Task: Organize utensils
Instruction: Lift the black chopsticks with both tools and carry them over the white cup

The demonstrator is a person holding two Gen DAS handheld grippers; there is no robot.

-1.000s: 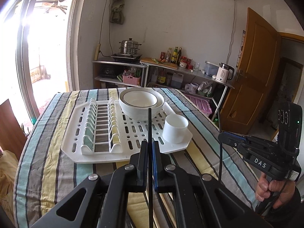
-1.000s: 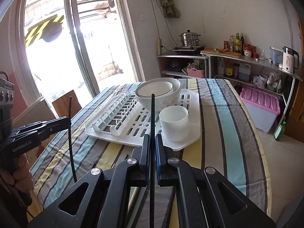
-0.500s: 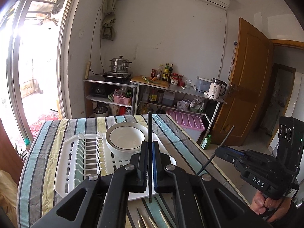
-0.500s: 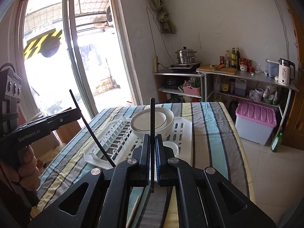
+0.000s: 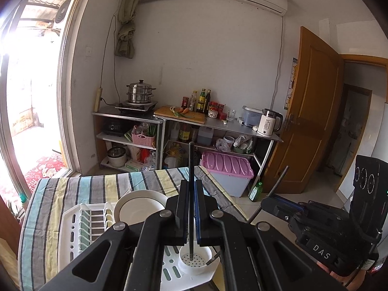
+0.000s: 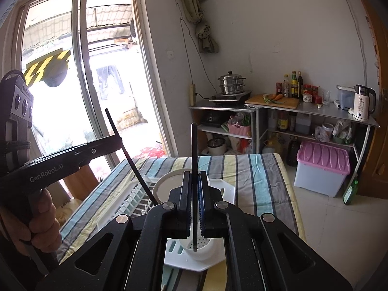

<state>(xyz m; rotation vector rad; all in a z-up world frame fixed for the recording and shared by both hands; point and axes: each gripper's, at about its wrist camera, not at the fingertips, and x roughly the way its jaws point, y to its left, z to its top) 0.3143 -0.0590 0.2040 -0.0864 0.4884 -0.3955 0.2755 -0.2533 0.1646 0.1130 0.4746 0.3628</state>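
Two chopsticks now sit higher than a second ago: my left hand-held gripper (image 5: 190,218) pinches one chopstick (image 5: 191,169), my right hand-held gripper (image 6: 194,208) the other chopstick (image 6: 194,150), tips hanging over the white holder cup (image 5: 196,259) on the drying rack (image 5: 72,230). Lowering in looks next.

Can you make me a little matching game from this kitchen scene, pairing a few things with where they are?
Things:
1. black chopstick
2. white cup
3. steamer pot
4. kettle

Places:
A. on the stove by the window
B. at the door end of the metal counter
C. clamped upright in the left tool
D. on the corner of the white drying rack

Pairs: 1-C, 2-D, 3-A, 4-B
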